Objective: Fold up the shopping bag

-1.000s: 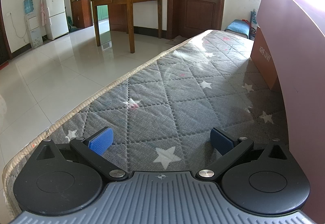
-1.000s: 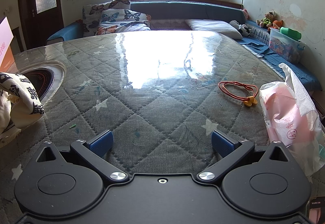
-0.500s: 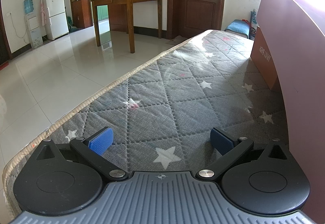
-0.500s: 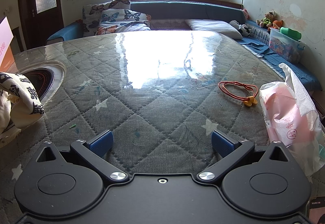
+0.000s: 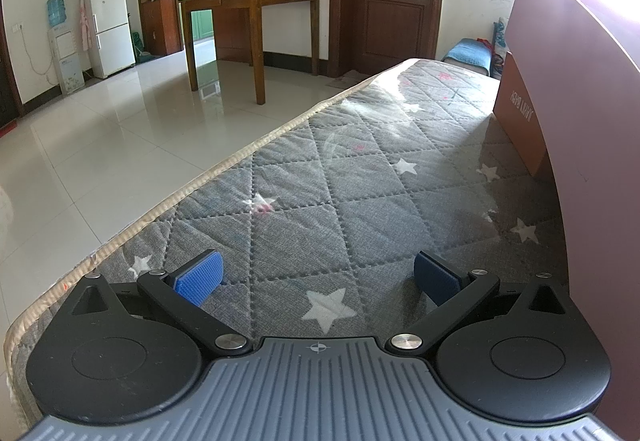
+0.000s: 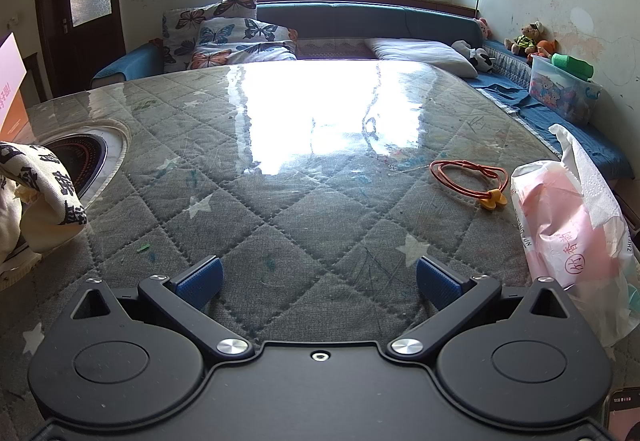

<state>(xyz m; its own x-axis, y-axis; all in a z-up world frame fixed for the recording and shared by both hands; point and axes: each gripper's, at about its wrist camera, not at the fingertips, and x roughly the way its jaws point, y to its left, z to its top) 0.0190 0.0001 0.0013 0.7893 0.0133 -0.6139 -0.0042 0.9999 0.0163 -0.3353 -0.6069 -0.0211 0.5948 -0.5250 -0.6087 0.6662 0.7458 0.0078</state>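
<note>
The grey quilted star-print mattress cover (image 6: pixel 304 177) spreads under both my tools, glossy where the window glare falls; at its left edge in my right view lies the cream fabric shopping bag with black printed characters (image 6: pixel 38 193), crumpled and bulging in a loose heap, partly out of frame. My left gripper (image 5: pixel 318 275) stands wide and empty low above the quilt, a tall maroon board (image 5: pixel 580 113) just to its right; my right gripper (image 6: pixel 318 277) stands equally wide, holding nothing, well apart from the bag, with a pink-and-white plastic tissue pack (image 6: pixel 568 237) just beside it on the right and a thin orange elastic cord (image 6: pixel 466 179) beyond.
</note>
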